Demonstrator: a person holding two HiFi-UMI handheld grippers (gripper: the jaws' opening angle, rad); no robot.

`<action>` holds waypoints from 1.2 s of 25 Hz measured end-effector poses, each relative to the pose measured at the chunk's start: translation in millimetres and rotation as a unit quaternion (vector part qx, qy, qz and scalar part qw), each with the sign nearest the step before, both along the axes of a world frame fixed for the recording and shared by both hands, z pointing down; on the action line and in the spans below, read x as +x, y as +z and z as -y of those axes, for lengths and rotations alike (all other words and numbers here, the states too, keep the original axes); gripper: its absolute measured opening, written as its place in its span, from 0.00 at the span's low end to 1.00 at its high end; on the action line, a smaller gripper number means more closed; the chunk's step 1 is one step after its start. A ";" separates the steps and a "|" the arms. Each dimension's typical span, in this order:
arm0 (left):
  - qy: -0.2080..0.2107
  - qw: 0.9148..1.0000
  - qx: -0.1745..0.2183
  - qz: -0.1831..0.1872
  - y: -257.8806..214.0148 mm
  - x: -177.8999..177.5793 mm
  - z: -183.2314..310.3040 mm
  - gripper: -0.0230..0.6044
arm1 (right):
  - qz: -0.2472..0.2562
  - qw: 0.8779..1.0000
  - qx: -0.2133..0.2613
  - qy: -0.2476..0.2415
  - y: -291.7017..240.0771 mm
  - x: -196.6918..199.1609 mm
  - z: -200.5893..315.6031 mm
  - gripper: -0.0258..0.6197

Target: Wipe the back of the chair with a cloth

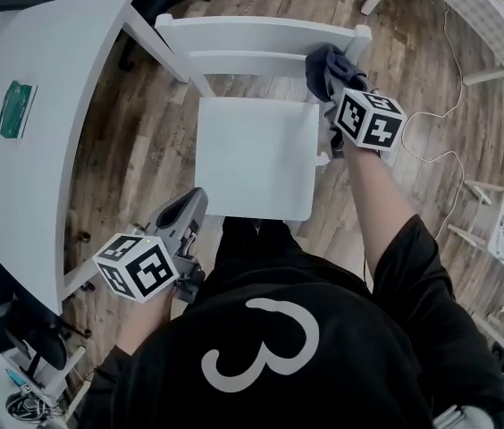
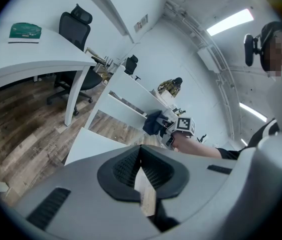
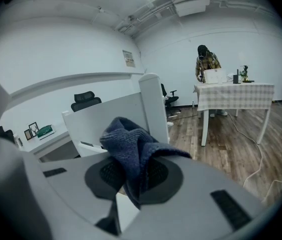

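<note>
Right tongs extended, pinching cloth against chair back

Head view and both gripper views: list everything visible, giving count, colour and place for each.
chair: one, white, on the floor in front of the person
cloth: one, dark blue, at the right end of the chair's back
desk: one, white, left of the chair
packet: one, green, on the desk
office chair: one, black, behind the desk
cable: one, white, on the floor right of the chair
table: one, with a checked cover, far side of the room
bystander: one, behind that table
left gripper: grey, shut, empty, held low near the person's body
right gripper: grey, shut on the cloth
</note>
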State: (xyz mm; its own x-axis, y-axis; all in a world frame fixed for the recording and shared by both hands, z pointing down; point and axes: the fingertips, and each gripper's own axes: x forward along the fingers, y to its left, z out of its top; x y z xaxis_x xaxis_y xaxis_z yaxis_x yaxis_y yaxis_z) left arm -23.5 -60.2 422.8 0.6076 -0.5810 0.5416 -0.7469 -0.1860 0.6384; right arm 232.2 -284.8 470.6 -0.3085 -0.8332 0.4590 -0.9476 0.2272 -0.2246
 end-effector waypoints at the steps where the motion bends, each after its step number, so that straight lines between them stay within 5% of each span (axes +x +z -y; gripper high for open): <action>1: -0.001 1.000 -0.002 -0.002 0.9 0.5 -1.2 0.06 | 0.005 1.000 0.001 -0.001 -1.5 -0.9 -2.1 0.12; 15: 0.024 1.000 -0.012 -0.017 13.8 -12.7 24.9 0.06 | 0.020 0.998 0.007 -0.066 -3.1 -79.1 -43.9 0.12; 30: 0.027 0.999 -0.018 -0.006 22.4 -110.1 65.8 0.06 | 0.015 0.992 -0.014 -0.125 25.9 -222.8 -26.1 0.12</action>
